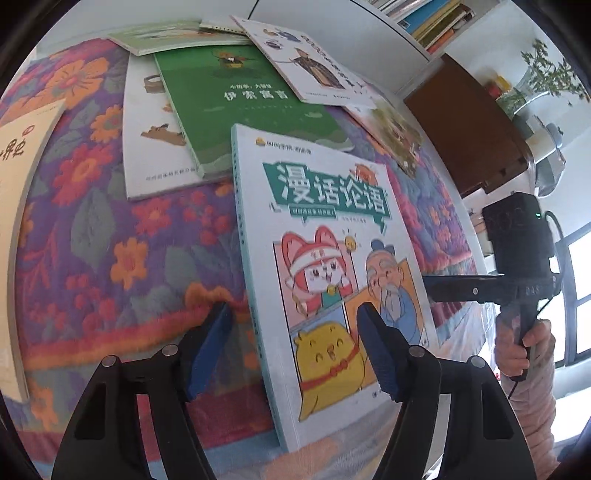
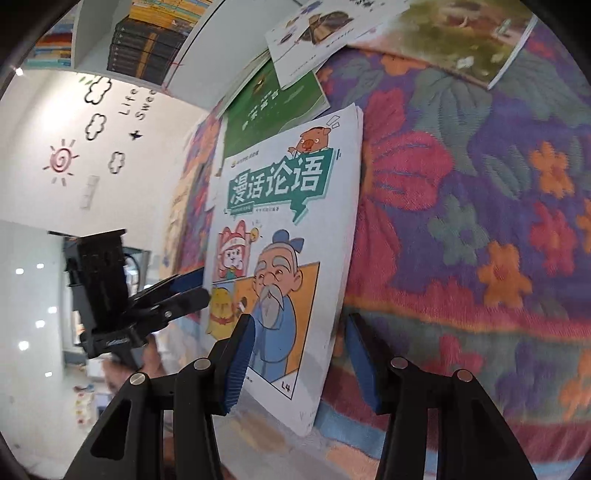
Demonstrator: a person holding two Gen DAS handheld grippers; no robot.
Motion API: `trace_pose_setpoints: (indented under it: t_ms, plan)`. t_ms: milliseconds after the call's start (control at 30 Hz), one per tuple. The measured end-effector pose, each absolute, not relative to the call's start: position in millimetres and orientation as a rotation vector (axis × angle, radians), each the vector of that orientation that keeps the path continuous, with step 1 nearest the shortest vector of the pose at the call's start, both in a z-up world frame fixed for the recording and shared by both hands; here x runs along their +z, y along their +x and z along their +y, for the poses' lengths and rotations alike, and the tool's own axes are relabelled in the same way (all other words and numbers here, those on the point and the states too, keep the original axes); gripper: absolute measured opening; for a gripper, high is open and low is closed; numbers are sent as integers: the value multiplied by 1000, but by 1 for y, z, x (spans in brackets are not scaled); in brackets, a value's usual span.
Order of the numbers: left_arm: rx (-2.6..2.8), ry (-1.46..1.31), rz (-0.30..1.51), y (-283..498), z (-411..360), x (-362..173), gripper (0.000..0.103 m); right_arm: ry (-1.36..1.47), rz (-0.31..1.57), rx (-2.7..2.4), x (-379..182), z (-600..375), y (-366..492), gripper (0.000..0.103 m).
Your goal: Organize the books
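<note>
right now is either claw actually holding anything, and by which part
Nothing is clamped: the comic book stands between both open claws, left claw around its lower spine corner, right claw around its lower page-edge corner.

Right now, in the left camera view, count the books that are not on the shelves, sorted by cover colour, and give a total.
White covers: 3, the cartoon book, animal book and robed-figure book
Green covers: 2, the dark green book and pale green book
Cream cover: 1, the cream book
Painted scene cover: 1, the picture book
Mostly hidden: 1, the spiral-bound book
Total: 8
</note>
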State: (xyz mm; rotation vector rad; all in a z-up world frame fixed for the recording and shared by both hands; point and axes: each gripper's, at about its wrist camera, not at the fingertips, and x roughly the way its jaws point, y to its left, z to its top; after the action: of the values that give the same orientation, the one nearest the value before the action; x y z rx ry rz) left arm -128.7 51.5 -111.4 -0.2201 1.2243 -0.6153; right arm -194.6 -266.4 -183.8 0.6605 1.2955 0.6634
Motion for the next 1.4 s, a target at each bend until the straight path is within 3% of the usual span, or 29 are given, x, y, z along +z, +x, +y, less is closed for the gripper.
trace_pose_setpoints:
  t_ms: [200, 300, 367, 567, 867, 1100, 1400]
  plan:
    - [-605, -227, 1213, -112, 47, -114, 62, 714, 1290, 733, -191, -263, -173, 47]
    - [-560, -248, 1159, -107, 50, -116, 47, 652, 1281, 717, -188, -255, -165, 39]
    - [-551, -279, 1146, -105, 55, -118, 43, 623, 1257, 681, -189, -253, -162, 25]
    - [-579, -433, 1173, -98, 81, -129, 29, 711, 1216, 716, -204, -258, -150, 15]
    - [-548, -451, 1214, -96, 79, -126, 27, 751, 1221, 611, -196, -255, -163, 16]
    - [-500, -316, 1209, -105, 77, -103, 26, 656, 1180, 652, -151, -223, -174, 16]
    - [-503, -300, 1160, -103, 105, -71, 27, 730, 1214, 647, -140, -200, -166, 16]
